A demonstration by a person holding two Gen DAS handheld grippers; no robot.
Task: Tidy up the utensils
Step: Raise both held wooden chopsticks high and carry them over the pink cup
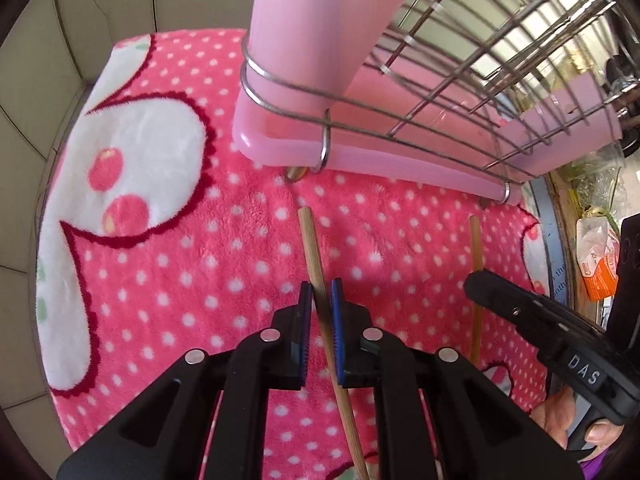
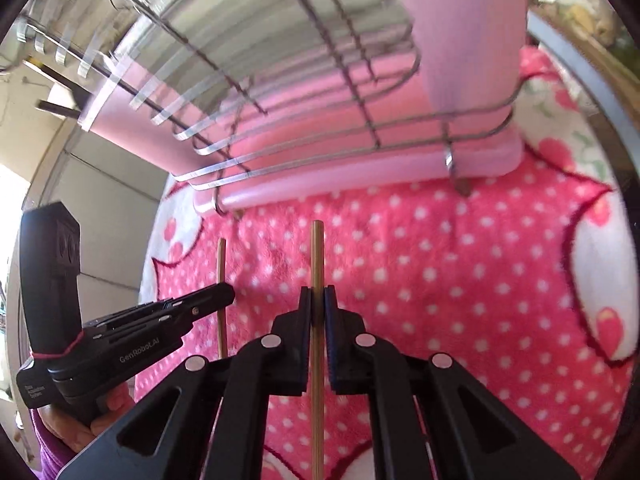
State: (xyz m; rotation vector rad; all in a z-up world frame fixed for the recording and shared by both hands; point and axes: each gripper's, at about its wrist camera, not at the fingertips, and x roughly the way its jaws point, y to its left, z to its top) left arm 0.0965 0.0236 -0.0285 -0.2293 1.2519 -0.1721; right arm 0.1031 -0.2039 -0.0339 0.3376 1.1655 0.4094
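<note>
So each claw has its own chopstick here. In the left wrist view the left claw (image 1: pixel 320 294) sits low centre of the frame with a bamboo chopstick (image 1: pixel 310 236) running between the blue pads. The stick's long axis goes from the bottom of the frame up toward the middle, leaning a bit left at the top. The pads look narrowed onto it, but there's a sliver of gap on the right side, so I'd call it a light pinch rather than a hard clamp.

Right wrist view: the right claw (image 2: pixel 318 302) is pressed together on the second chopstick (image 2: pixel 317 252), which stands almost dead vertical in the frame and pokes out past the fingertips.

What the next move turns on, I think: the pink utensil holder (image 1: pixel 320 40) sits straight ahead of both claws, top centre in the left view and upper right in the right view, clipped into the wire dish rack (image 1: pixel 460 92) over its pink drip tray (image 1: pixel 360 156). Both sticks already point at the rack, tips well short of it. The left claw looks nearer the holder's side. Everything sits on a pink polka-dot blanket (image 1: pixel 180 280), and both sticks are probably lifted off it, though I can't tell for sure.
</note>
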